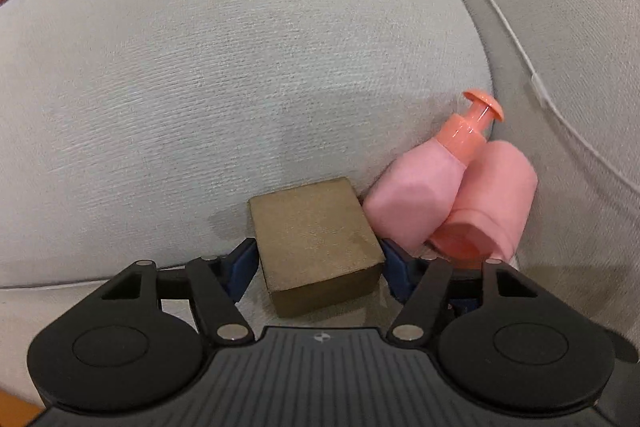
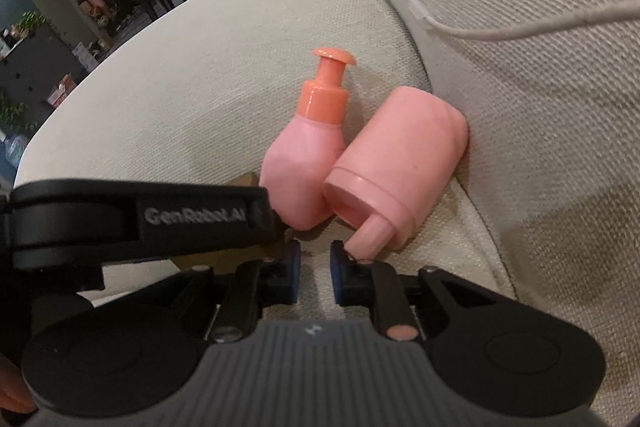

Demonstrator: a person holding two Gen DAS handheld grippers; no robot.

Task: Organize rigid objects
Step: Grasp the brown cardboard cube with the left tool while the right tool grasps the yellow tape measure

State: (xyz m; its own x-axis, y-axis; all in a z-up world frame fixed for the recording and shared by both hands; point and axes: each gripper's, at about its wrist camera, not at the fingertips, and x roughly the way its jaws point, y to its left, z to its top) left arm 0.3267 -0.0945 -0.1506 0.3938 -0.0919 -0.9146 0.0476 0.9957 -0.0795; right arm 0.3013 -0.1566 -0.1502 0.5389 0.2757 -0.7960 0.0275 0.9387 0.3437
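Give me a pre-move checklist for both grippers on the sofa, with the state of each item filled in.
1. Brown box sits between the left gripper fingers: ok.
2. Left pads pressing the box: cannot tell; they stand close at both sides.
3. Right gripper empty: ok, a narrow gap with nothing between the fingers.
4. Right gripper lined up on the capped pink bottle: not ok; its nozzle lies just beside the right finger, not between the fingers.
5. Pump bottle clear of the box: cannot tell; it lies right beside it and leans on the capped bottle.
6. White cable clear of both grippers: ok.
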